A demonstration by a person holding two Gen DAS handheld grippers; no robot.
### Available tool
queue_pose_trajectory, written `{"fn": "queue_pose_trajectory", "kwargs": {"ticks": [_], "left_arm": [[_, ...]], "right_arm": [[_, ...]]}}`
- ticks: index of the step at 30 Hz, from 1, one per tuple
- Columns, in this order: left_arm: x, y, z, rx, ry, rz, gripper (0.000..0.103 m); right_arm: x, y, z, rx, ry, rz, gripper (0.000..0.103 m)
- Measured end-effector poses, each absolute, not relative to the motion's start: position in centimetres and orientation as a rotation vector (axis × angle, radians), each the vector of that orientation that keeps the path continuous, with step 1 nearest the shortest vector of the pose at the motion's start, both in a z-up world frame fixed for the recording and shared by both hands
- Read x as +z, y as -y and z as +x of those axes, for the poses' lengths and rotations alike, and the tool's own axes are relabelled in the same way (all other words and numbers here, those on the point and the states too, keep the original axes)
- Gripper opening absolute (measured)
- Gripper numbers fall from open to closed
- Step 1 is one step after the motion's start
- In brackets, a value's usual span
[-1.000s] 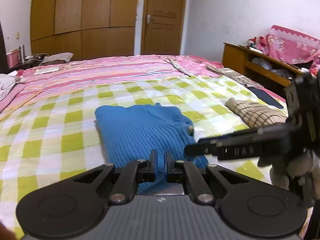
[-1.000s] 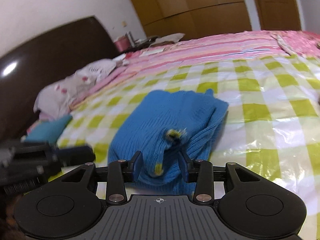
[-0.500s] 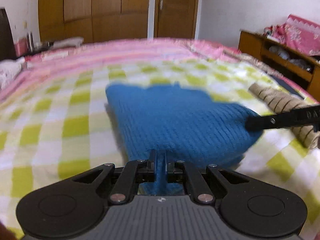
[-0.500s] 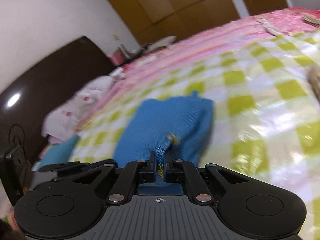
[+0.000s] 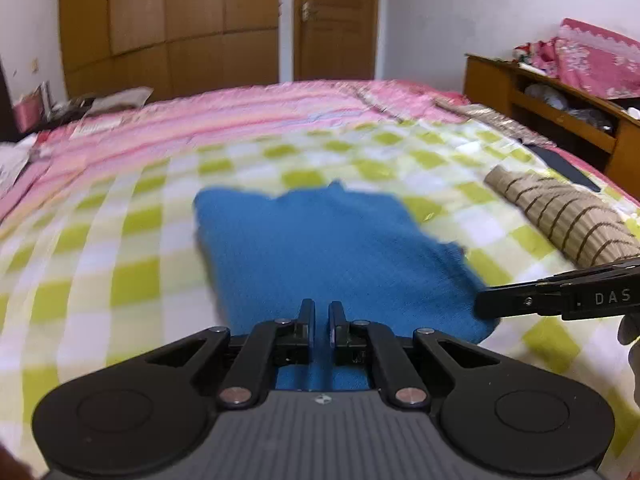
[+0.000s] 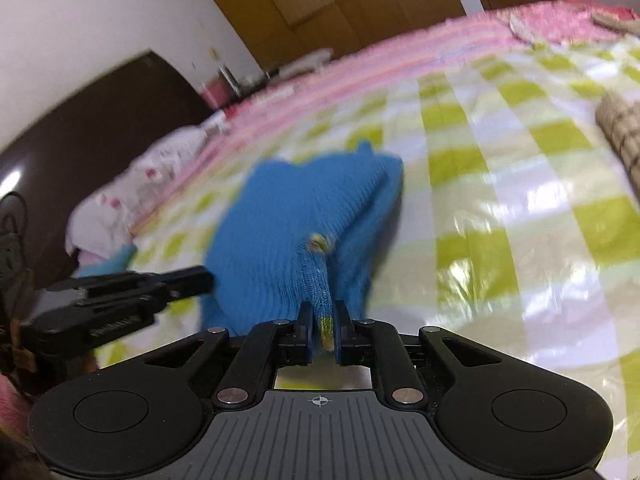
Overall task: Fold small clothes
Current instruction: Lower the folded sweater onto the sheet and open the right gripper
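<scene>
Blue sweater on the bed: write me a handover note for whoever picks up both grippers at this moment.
Left gripper: shut on the near edge of the blue sweater.
Right gripper: pads pinch the sweater's yellow-trimmed edge; its jaws have just eased slightly wider, cloth between them.
The sweater lies partly folded on the checked sheet, near edge held by both grippers. A folded striped tan garment lies apart to the right.
Done: both grips taken.
Left: probably carry the near edge over to finish the fold, then release.
</scene>
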State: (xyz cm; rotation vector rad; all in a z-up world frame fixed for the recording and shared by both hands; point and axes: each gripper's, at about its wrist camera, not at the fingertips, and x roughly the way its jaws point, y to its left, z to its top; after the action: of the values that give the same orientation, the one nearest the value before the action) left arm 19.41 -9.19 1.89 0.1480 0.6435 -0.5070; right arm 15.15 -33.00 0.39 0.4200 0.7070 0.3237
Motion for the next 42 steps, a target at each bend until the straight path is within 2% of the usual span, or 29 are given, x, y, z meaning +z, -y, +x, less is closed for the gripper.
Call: {"fn": "queue_pose_trajectory", "kwargs": {"ticks": [3,8,10,13,19,20,22,24,28,33,37,42], "left_arm": [[2.2,10.9,20.6,-0.517,-0.62,0.181,0.013],[0.7,12.5,23.0,-0.483,-0.658,0.182,0.013],[0.0,12.6,23.2,-0.485,-0.667,0.177,0.013],[0.1,12.6,22.8,-0.491,-0.656,0.19,0.013],[1.4,11.2,22.3,-0.495,-0.633,0.171,0.014],[1.5,10.9,22.2,-0.491,-0.631,0.165,0.014],[1.6,10.0,22.2,-0.475,-0.628,0.149,0.014],[1.5,9.2,22.4,-0.456,-0.636,0.133,0.014],[0.8,8.7,22.8,-0.44,-0.642,0.12,0.019],[0.6,8.4,22.6,-0.465,-0.64,0.124,0.019],[1.1,7.3,22.0,-0.478,-0.628,0.089,0.02],[1.8,5.3,21.7,-0.459,-0.62,0.042,0.022]], "right_arm": [[1.4,32.4,15.7,0.323,-0.652,0.416,0.016],[0.2,31.8,18.3,0.272,-0.686,0.356,0.016],[-1.4,32.2,18.8,0.235,-0.734,0.364,0.022],[-2.8,33.4,18.9,0.248,-0.761,0.432,0.024],[-0.6,34.2,18.3,0.259,-0.695,0.466,0.031],[-0.2,34.2,18.4,0.26,-0.685,0.479,0.033],[0.2,34.4,19.1,0.258,-0.662,0.502,0.048],[0.2,34.1,20.3,0.245,-0.657,0.511,0.053],[-0.8,33.2,23.1,0.198,-0.689,0.517,0.052],[-2.0,33.6,23.4,0.155,-0.758,0.518,0.05],[-0.2,33.4,22.2,0.144,-0.741,0.4,0.05],[2.1,35.2,21.9,0.174,-0.639,0.533,0.052]]}}
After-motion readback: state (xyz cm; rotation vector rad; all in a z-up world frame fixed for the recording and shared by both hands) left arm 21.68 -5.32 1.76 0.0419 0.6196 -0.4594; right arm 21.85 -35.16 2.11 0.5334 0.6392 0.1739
